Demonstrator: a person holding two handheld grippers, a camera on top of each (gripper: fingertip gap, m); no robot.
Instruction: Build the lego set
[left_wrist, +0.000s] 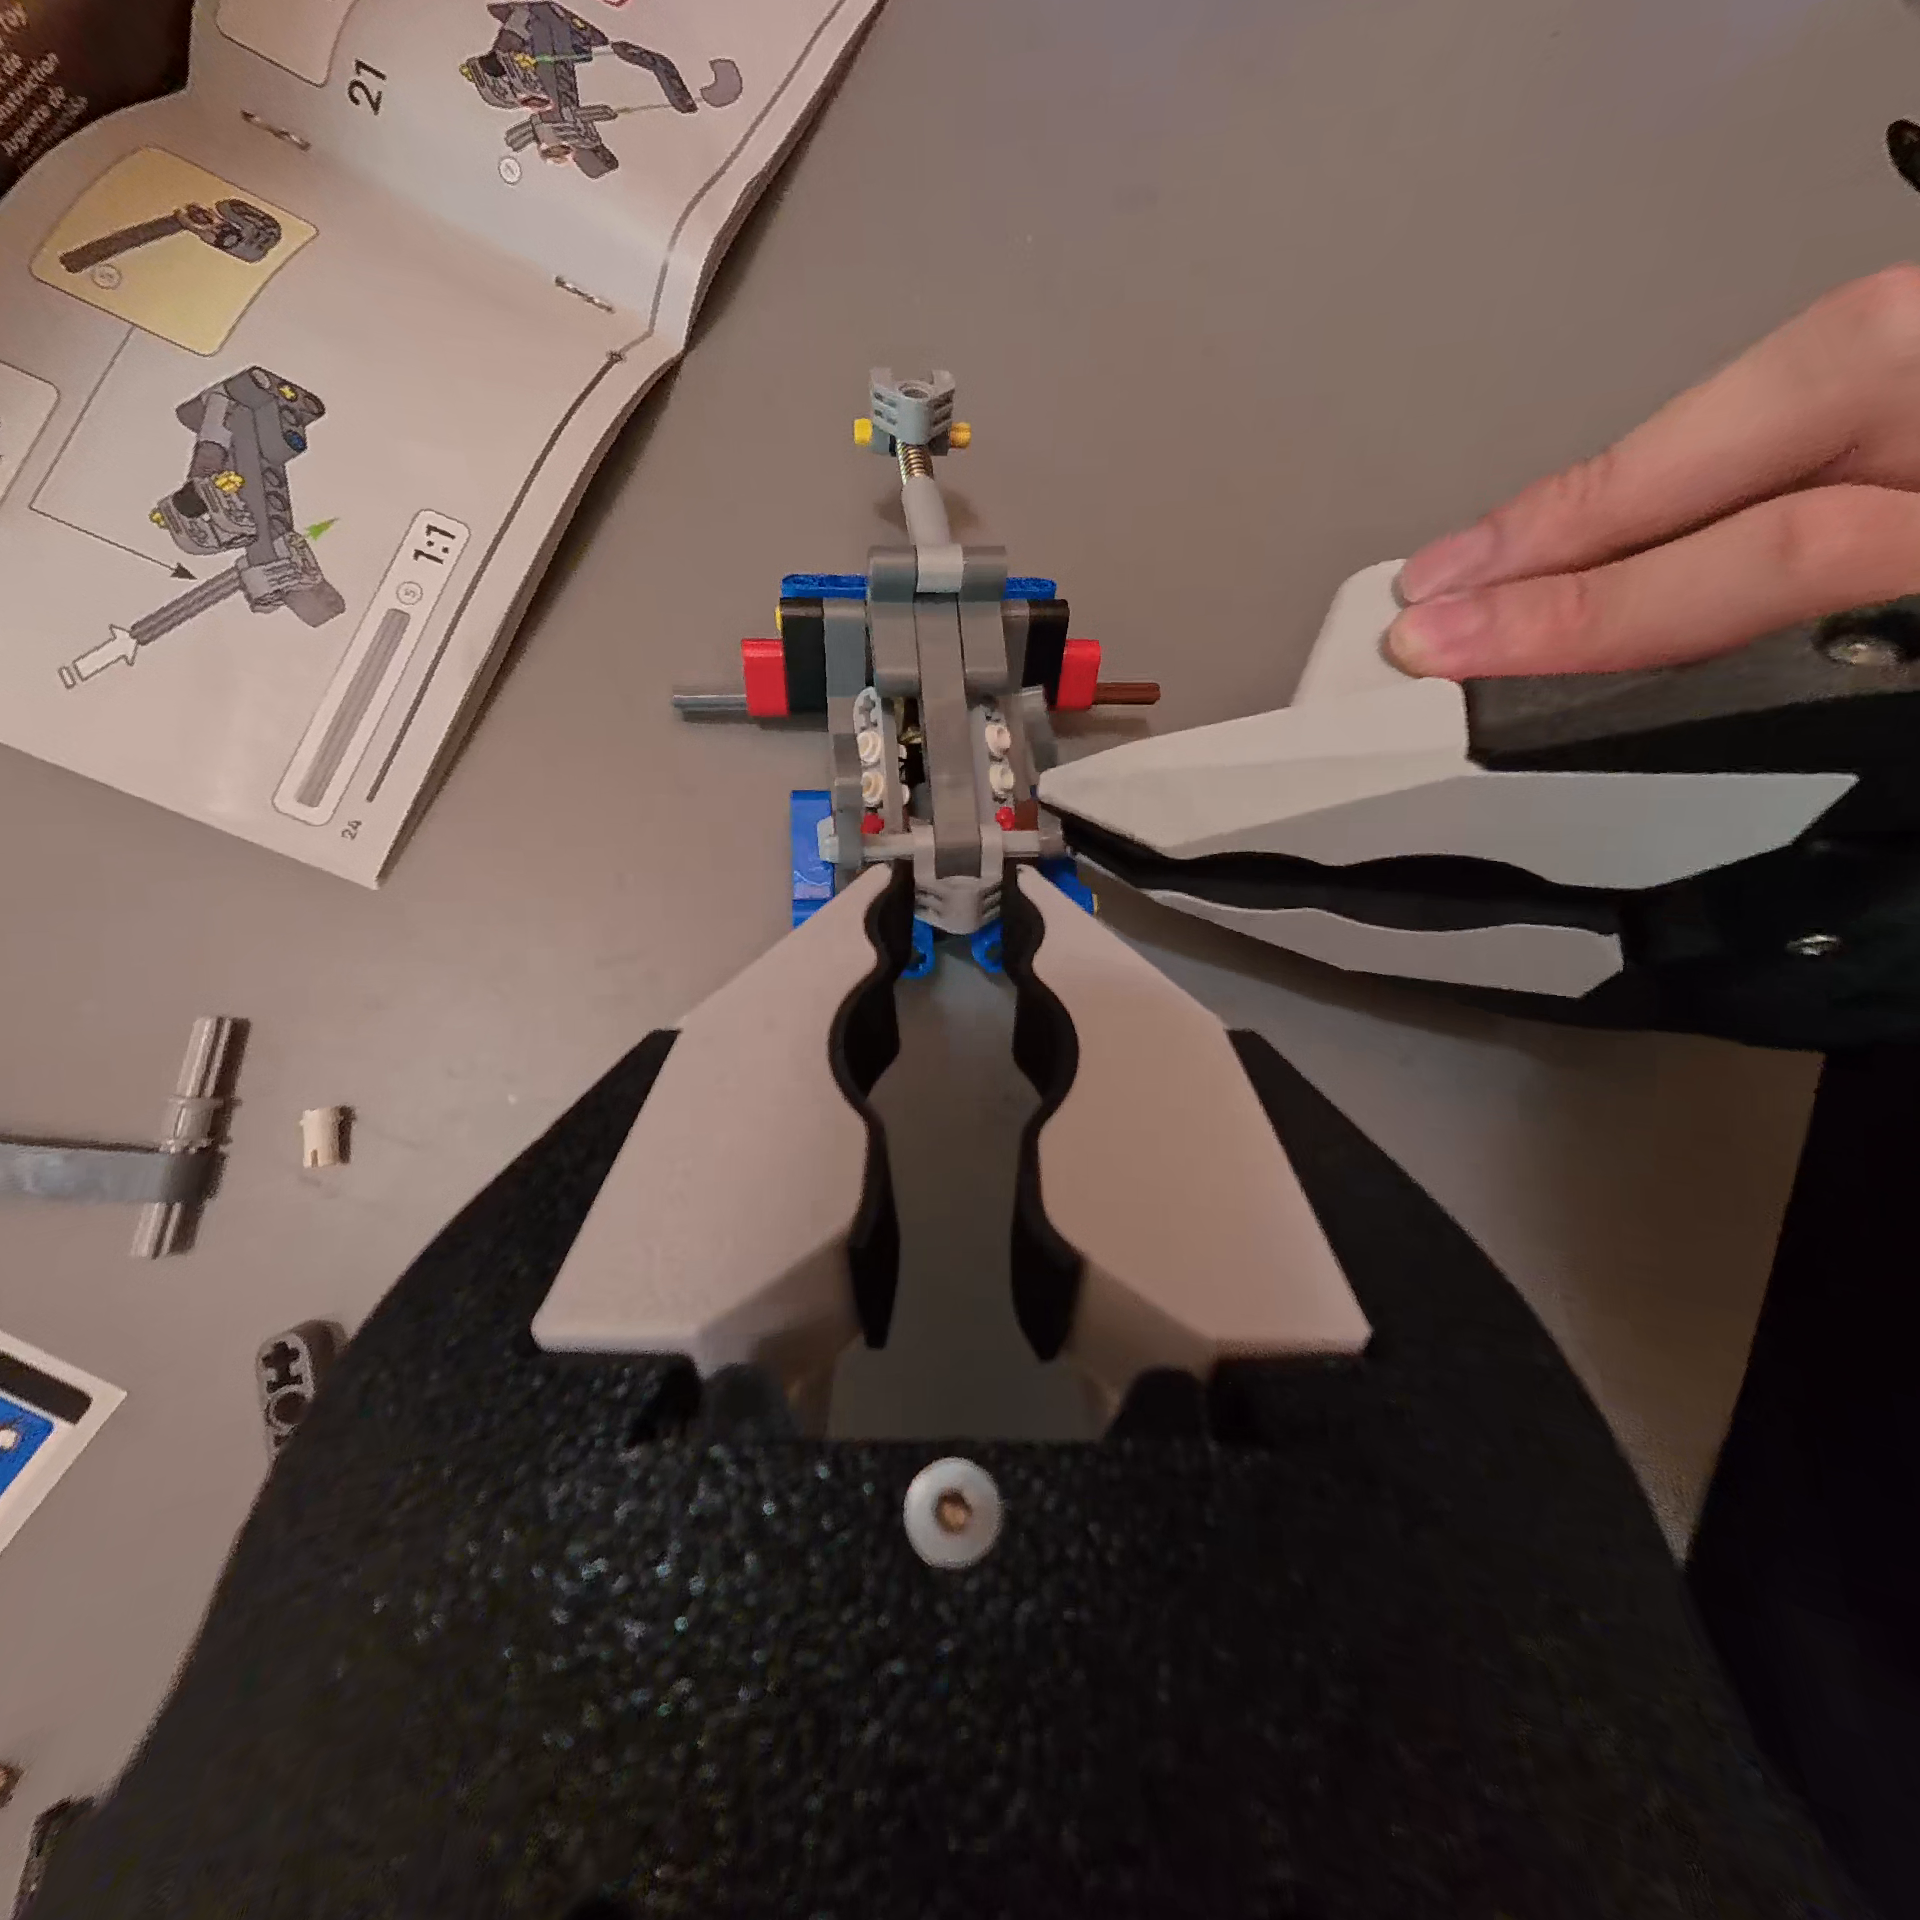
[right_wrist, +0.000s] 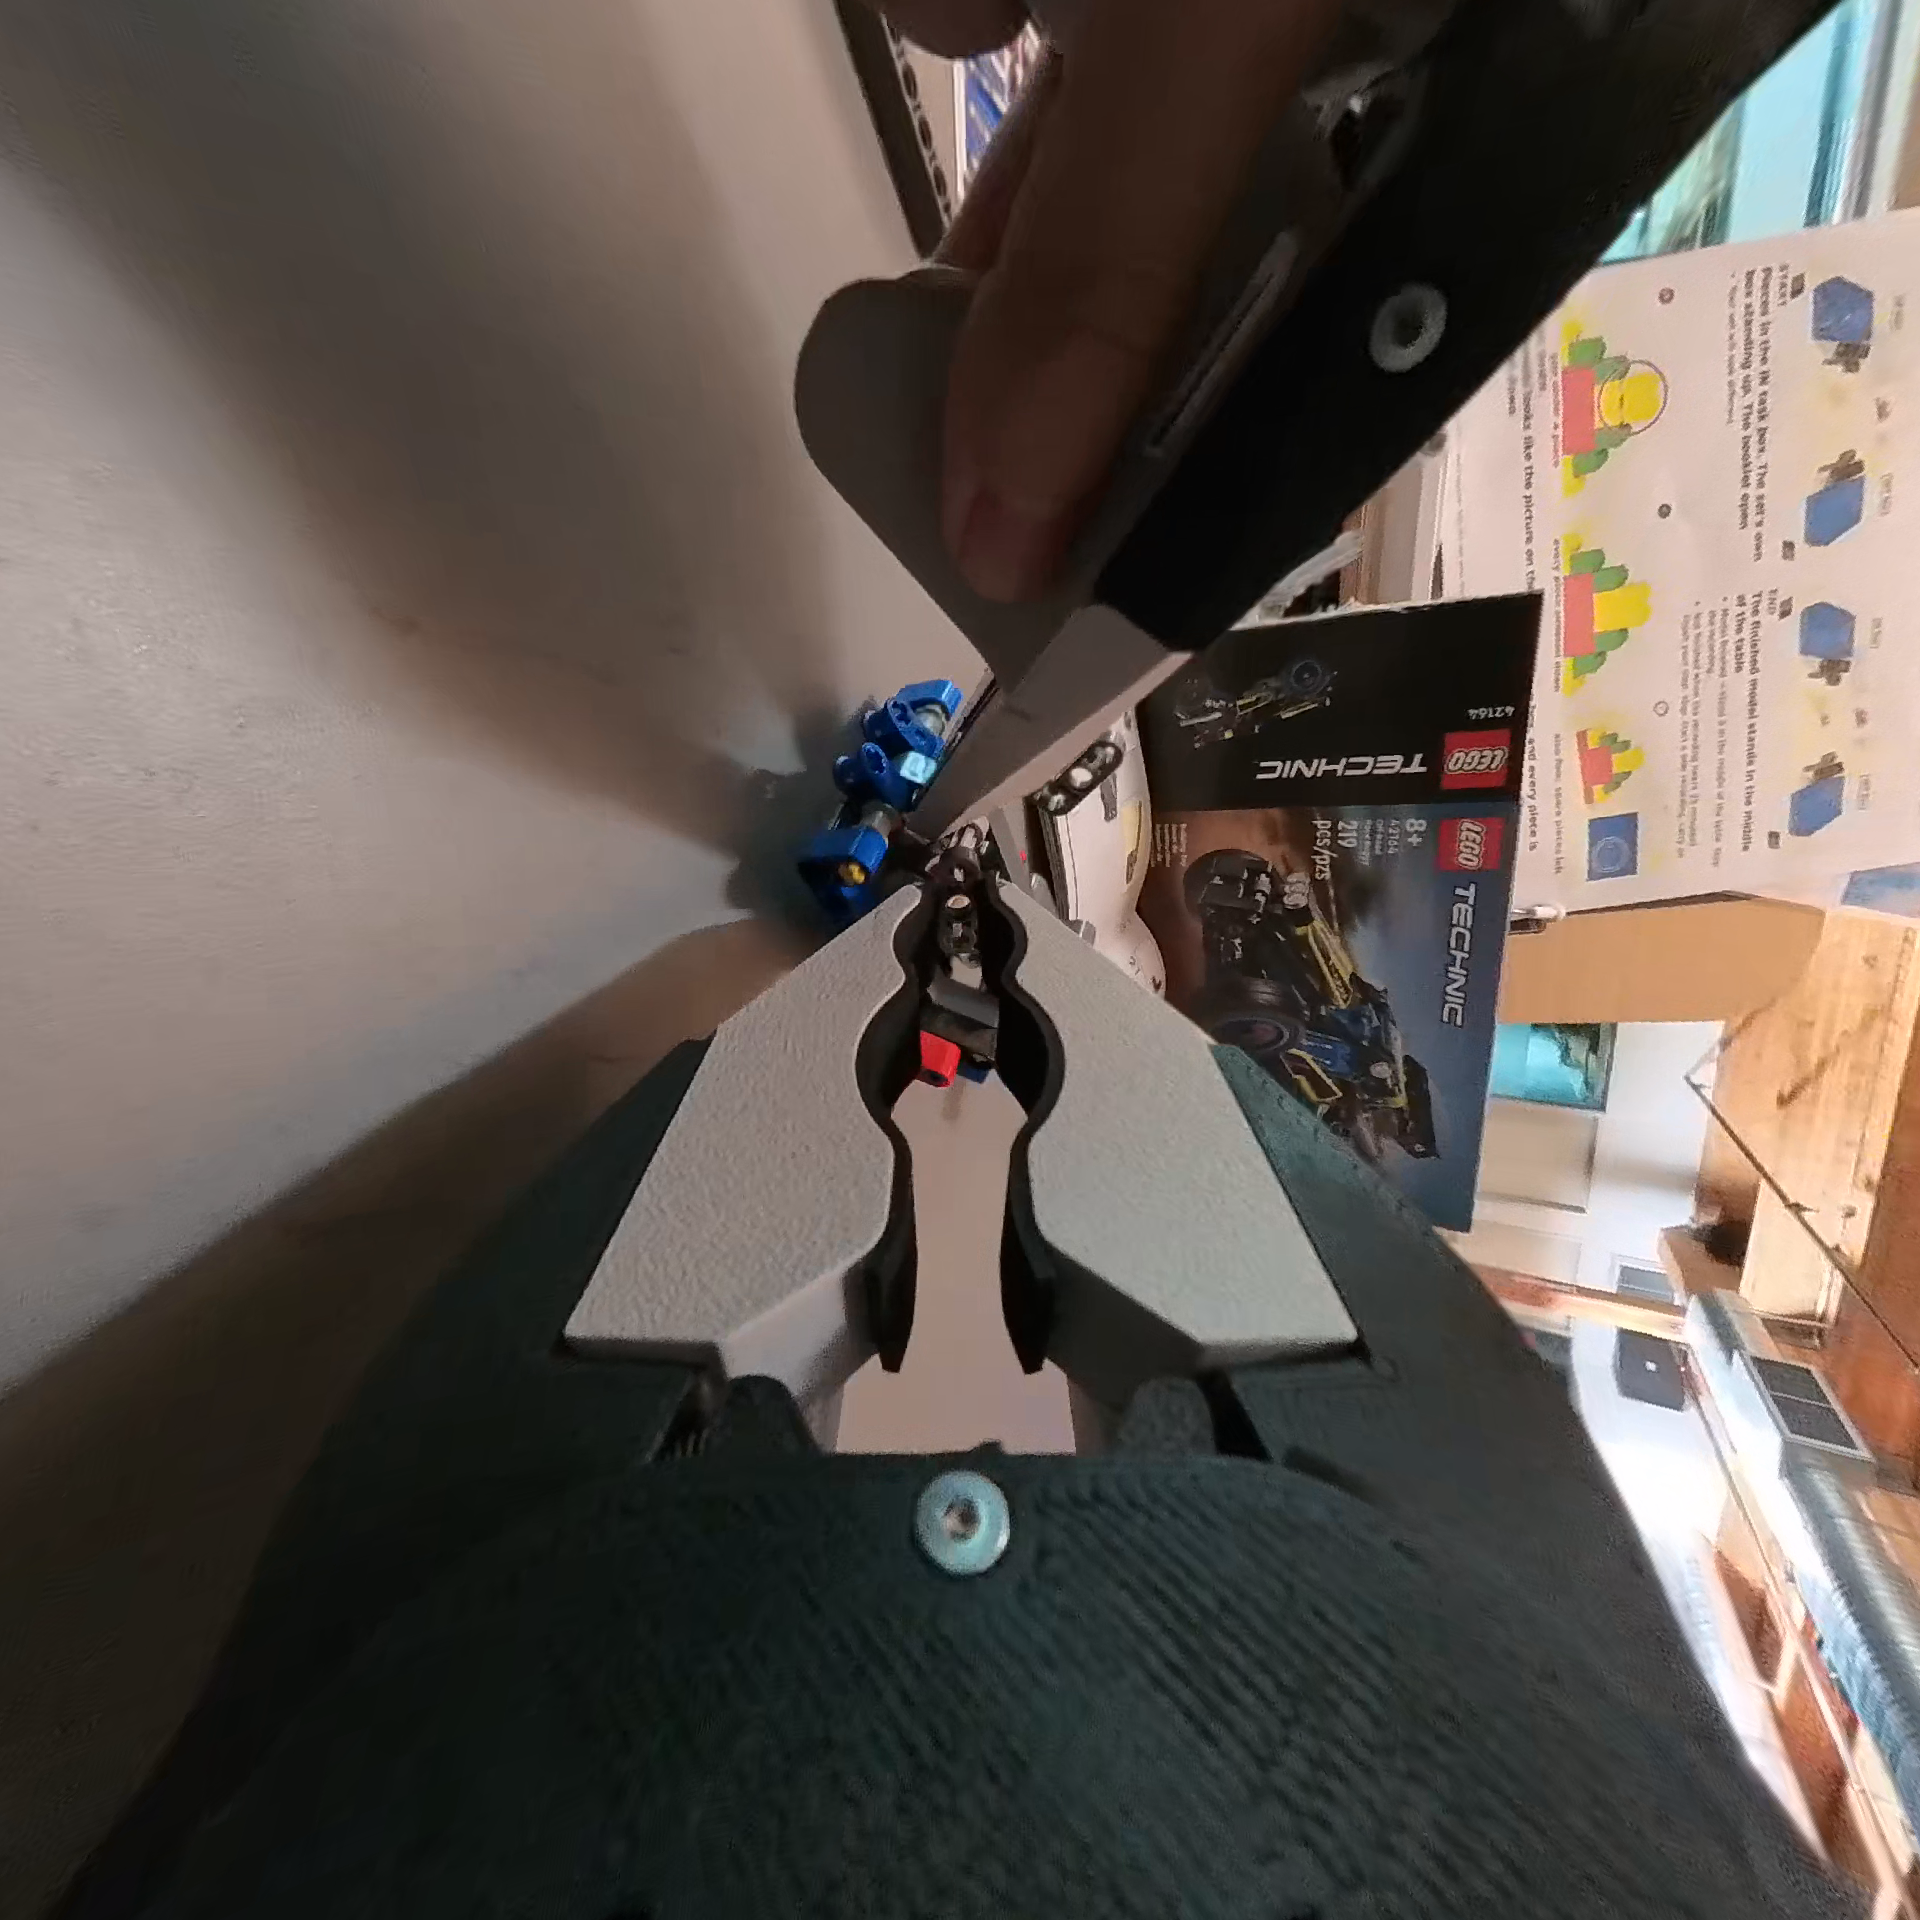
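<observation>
I am clamping my left gripper (left_wrist: 954, 899) narrowly on the grey end of the brick model (left_wrist: 935, 717) on the grey table (left_wrist: 1299, 312); my right gripper (right_wrist: 961, 914) is pinching its side.

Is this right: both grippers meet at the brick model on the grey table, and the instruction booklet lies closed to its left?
Not quite. The left wrist view shows the instruction booklet lying open, not closed. The rest stands: the left gripper and right gripper meet at the brick model on the grey table.
</observation>
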